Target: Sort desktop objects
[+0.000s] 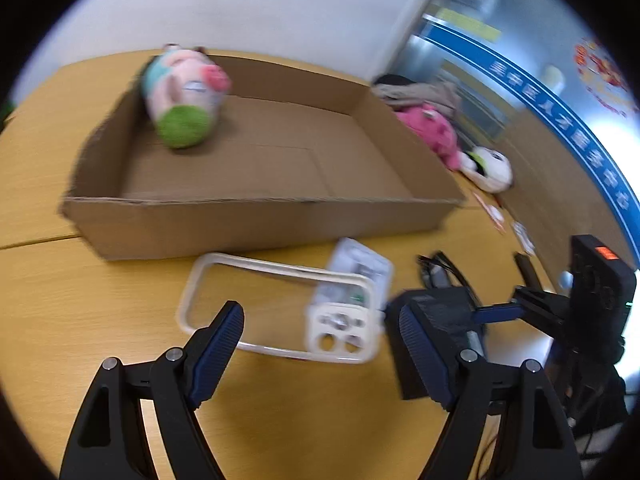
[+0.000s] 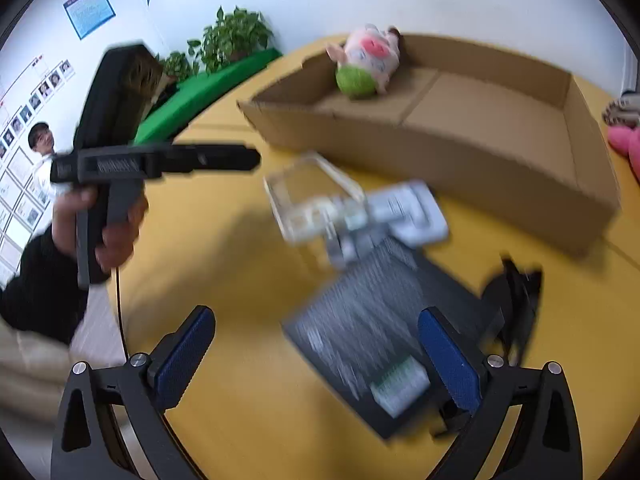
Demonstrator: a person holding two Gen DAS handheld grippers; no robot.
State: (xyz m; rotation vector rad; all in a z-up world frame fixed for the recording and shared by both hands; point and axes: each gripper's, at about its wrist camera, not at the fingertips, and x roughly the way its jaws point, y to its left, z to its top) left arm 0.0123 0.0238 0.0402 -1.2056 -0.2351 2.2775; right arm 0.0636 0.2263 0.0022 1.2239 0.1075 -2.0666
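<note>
A shallow cardboard box (image 1: pixel 264 224) (image 2: pixel 440 156) stands on the yellow table with a pink plush pig (image 1: pixel 184 96) (image 2: pixel 368 60) lying in its far corner. In front of the box lie a clear phone case (image 1: pixel 280 308) (image 2: pixel 312 200), a small white packet (image 1: pixel 356 272) (image 2: pixel 412 212) and a dark flat box (image 1: pixel 440 328) (image 2: pixel 372 332). My left gripper (image 1: pixel 320 352) is open, low over the table just short of the phone case. My right gripper (image 2: pixel 316 360) is open above the dark box. The left gripper also shows in the right wrist view (image 2: pixel 160 160), held in a hand.
A pink plush (image 1: pixel 432 128) and a white plush (image 1: pixel 488 168) lie right of the box. Small cards (image 1: pixel 496 216) lie by the table's right edge. Black cable clutter (image 2: pixel 516 300) sits next to the dark box. Potted plants (image 2: pixel 232 40) and a person (image 2: pixel 40 140) stand beyond the table.
</note>
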